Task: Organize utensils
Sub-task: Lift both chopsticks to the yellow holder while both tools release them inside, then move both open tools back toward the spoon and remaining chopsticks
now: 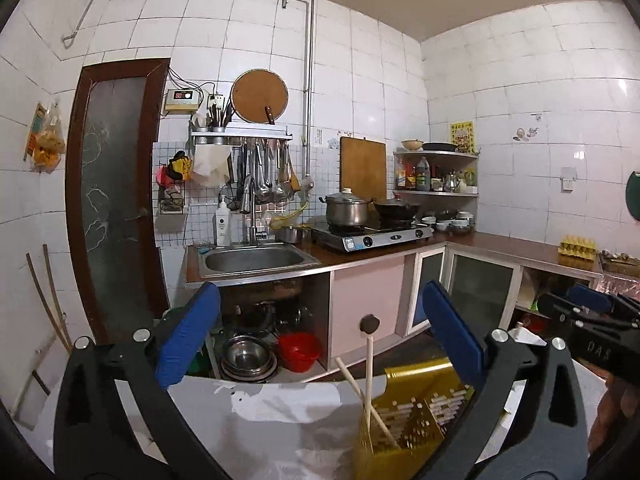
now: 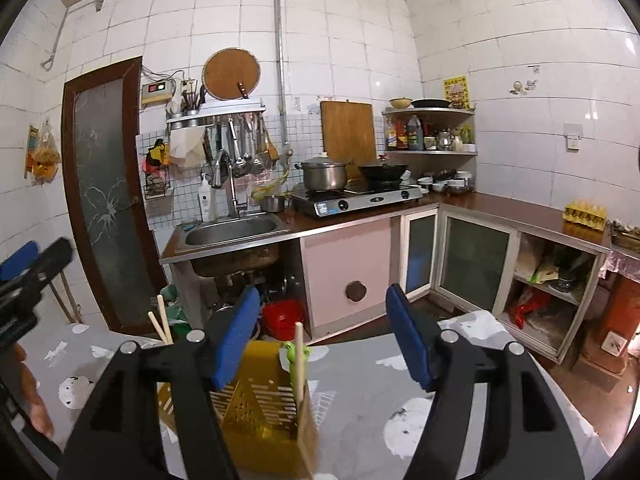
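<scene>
Both grippers, left (image 1: 320,332) & right (image 2: 322,334), stand wide open, holding nothing. Risk: a jaw bumps the yellow slotted plastic utensil holder (image 2: 256,412), tipping its pale wooden chopsticks (image 2: 299,356).

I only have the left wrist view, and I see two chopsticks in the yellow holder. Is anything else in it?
Observer: Yes. The right wrist view shows a third chopstick standing in the holder, apart from the pair.
Operator: Anything beside that one?
Observer: A green utensil stands right next to it. What kind it is, I cannot tell.
Operator: Is the right gripper holding something?
Observer: No. The right gripper is open, with nothing in it.
</scene>
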A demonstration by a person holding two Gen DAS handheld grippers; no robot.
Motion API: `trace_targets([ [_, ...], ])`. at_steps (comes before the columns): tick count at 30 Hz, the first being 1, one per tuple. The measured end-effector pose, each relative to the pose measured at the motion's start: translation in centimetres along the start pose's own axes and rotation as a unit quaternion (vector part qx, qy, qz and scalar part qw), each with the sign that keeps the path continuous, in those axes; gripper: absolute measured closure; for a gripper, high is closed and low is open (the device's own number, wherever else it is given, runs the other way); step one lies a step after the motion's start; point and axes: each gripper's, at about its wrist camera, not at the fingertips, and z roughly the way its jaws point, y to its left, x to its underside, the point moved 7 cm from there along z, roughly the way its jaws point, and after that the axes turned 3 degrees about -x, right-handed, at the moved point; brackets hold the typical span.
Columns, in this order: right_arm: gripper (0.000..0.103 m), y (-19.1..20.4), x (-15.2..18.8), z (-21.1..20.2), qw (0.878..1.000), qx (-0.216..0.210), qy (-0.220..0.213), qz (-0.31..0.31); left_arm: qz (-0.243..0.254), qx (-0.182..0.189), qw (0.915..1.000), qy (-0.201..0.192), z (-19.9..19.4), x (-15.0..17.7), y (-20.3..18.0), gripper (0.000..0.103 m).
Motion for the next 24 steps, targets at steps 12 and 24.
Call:
trace_targets([
  [12, 0.036, -1.9, 10.7, -5.4, 0.993, 0.047, 0.104, 0.012, -0.003, -0.017, 0.9950, 0.098, -4.9, 7.8, 1.5, 0.005],
  [24, 0.036, -2.6, 22.6, -6.6, 0.975, 0.071, 0.210, 0.023, -0.013, -0.009, 0.9720, 0.234, -6.0, 19.3, 2.0, 0.005],
])
